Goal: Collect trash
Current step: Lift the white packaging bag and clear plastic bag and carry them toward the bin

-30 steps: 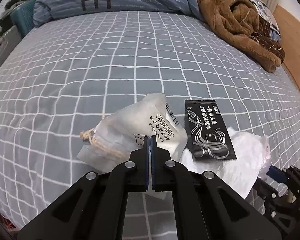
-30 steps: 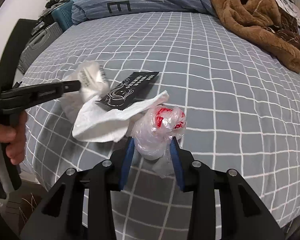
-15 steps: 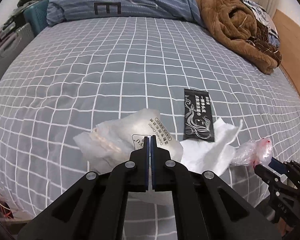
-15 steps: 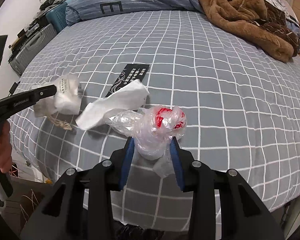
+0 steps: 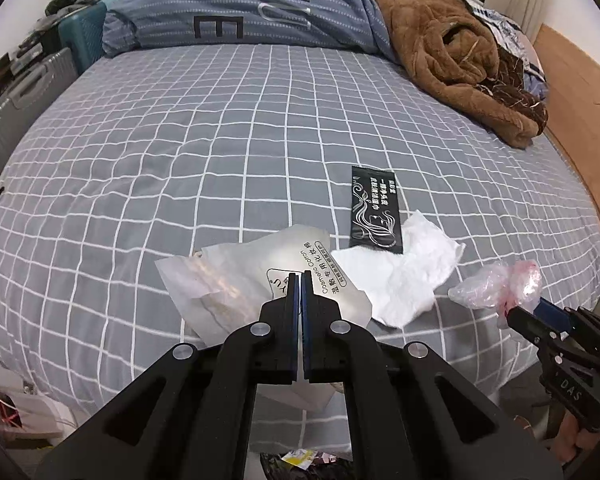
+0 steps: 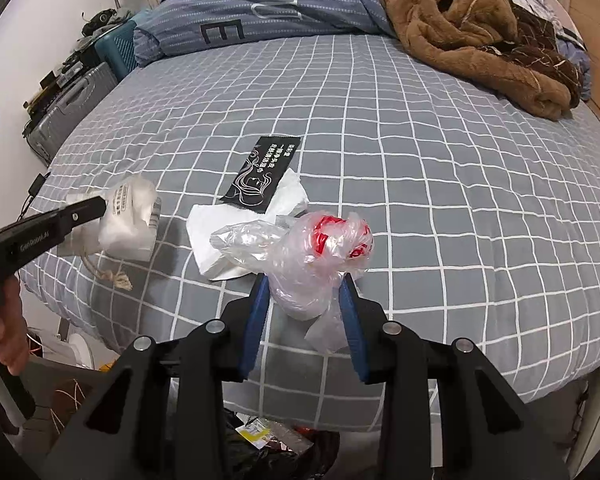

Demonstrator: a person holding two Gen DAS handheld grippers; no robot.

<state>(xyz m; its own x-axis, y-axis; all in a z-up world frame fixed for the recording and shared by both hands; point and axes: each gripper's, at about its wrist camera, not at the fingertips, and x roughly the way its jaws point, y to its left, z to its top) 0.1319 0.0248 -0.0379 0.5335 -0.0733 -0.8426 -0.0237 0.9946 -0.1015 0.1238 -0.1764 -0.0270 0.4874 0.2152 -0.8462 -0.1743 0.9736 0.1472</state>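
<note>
Black bin (image 6: 284,446) mostly hidden behind right tool (image 6: 305,280)

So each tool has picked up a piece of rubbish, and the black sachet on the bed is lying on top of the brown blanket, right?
Not quite. The black sachet lies on the grey checked sheet, one end on the white tissue, far from the brown blanket. The left wrist view shows it. Both tools do hold rubbish.

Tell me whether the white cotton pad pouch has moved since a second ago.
Yes. The white cotton pad pouch, clamped in the left tongs, has drawn away leftward from the black sachet, which it touched before, in the right wrist view.
</note>
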